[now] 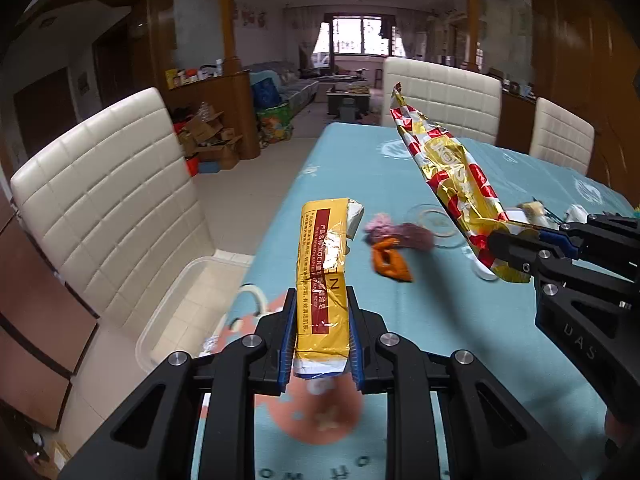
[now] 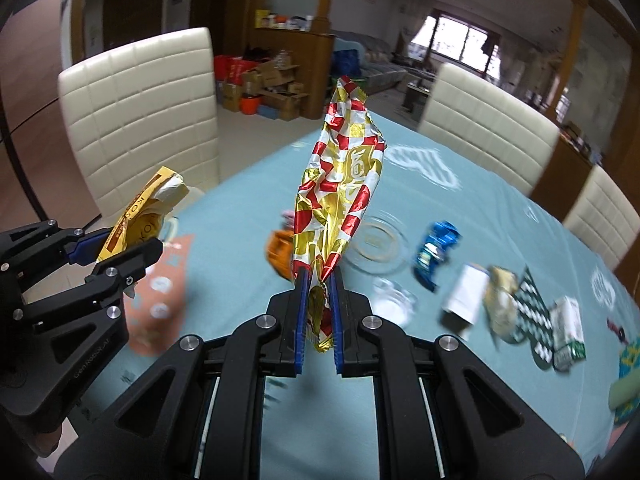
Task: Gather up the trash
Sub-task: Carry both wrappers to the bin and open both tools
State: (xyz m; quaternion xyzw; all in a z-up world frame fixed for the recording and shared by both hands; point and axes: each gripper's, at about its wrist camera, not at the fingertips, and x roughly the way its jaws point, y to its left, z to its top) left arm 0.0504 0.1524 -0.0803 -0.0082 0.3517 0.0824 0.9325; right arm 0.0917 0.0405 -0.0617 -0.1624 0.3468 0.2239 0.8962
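Only your right camera shows the blue wrapper (image 2: 435, 249) on the table (image 2: 500, 216), at 2 o'clock from your right claw (image 2: 319, 280). That claw squeezes the shiny red-and-gold bag (image 2: 340, 184). Your left claw (image 1: 321, 312) squeezes the yellow box (image 1: 322, 268), sticking out toward 12 o'clock.

Your left gripper (image 1: 322, 320) is clamped on the yellow wrapper (image 1: 322, 272), raised over the tabletop's left edge. Your right gripper (image 2: 319, 296) is pinched on the foil wrapper (image 2: 340, 192), raised just beside it.
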